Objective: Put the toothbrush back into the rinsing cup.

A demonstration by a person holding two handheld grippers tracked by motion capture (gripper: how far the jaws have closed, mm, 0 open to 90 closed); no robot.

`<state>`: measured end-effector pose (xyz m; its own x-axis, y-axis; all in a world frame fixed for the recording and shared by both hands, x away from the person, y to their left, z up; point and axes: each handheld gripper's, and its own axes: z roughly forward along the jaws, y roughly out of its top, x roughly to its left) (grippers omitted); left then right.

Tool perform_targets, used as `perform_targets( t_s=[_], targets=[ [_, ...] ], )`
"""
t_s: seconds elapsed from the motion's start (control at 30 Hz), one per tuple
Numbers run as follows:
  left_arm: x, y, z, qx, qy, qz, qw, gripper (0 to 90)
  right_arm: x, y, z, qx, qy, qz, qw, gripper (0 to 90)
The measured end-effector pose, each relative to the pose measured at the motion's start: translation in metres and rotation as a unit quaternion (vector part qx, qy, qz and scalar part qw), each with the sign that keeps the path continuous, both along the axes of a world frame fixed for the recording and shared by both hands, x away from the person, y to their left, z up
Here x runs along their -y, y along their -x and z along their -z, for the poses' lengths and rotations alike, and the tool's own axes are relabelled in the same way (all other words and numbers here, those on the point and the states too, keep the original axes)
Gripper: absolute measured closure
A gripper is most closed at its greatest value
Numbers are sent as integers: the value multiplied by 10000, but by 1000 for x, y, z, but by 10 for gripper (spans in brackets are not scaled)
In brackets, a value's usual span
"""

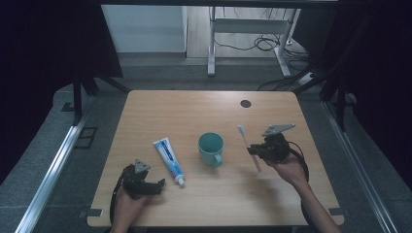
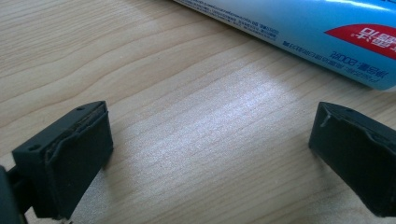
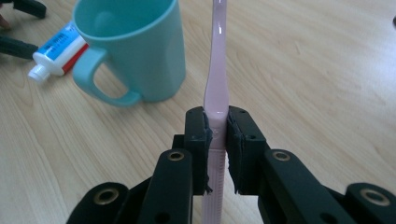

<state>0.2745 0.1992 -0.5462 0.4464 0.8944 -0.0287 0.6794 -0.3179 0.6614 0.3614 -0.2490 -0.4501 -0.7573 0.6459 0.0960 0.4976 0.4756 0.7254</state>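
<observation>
R gripper [image 3: 217, 135] jaws clamp a pale pink toothbrush [image 3: 218, 70] mid-handle; smooth slim shaft, bristle head [image 1: 241, 129] pointing away, just right of the teal mug [image 1: 211, 149]. Mug upright, handle twd person, looks empty. L gripper [image 1: 158, 185] jaws spread wide, nothing between, beside toothpaste tube [image 1: 169, 159]. Table [image 1: 194, 111] far half bare wood.

High view overhead facing forward onto table [image 1: 209, 194], both gripper views close, low, sharing toothpaste [image 2: 299, 28]

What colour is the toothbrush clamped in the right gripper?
Pale pink: the slim plastic toothbrush shows best in the right gripper view, clamped by the right gripper.
</observation>
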Motion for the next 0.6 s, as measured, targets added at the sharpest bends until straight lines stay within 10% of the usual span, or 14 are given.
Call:
perform_targets(
  t_s=[0.6],
  targets=[
    [0,0,0,1,1,-1,10000,0,-9,10,-3,649,-456,-85,9968,786]
  ],
)
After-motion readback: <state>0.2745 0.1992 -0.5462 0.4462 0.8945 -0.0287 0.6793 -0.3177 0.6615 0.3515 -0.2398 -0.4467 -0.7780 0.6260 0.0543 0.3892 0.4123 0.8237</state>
